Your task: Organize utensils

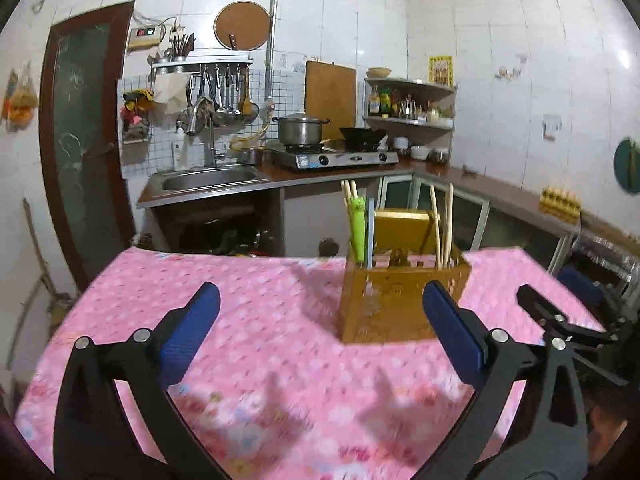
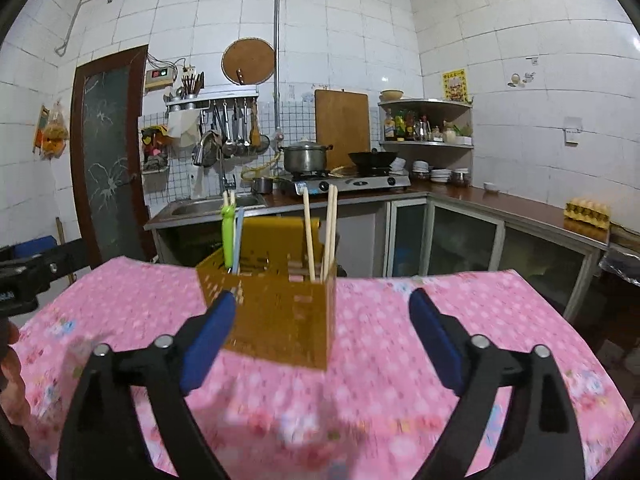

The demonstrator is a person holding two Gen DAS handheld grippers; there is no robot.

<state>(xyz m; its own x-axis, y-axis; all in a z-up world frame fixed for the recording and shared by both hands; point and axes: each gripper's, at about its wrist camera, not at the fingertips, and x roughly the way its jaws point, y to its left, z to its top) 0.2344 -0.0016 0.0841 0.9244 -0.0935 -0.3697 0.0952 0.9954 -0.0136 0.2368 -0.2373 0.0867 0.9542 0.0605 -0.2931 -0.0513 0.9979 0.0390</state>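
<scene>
A brown wooden utensil holder (image 1: 400, 300) stands upright on the table's pink flowered cloth (image 1: 260, 304). In it stand pale chopsticks (image 1: 444, 224), a green-handled utensil (image 1: 358, 224) and a light blue one beside it. My left gripper (image 1: 322, 292) is open, its blue pads wide apart over bare cloth; the holder sits just ahead, towards the right pad. In the right wrist view the holder (image 2: 280, 320) with its chopsticks (image 2: 330, 232) and green utensil (image 2: 228, 232) is ahead and left of centre. My right gripper (image 2: 323, 300) is open with nothing held.
Beyond the table's far edge run a counter with a sink (image 1: 208, 180), a gas stove (image 1: 336, 158) carrying a pot and a wok, and corner shelves. An egg tray (image 2: 586, 212) sits on the right counter. A dark door (image 1: 84, 140) is at left.
</scene>
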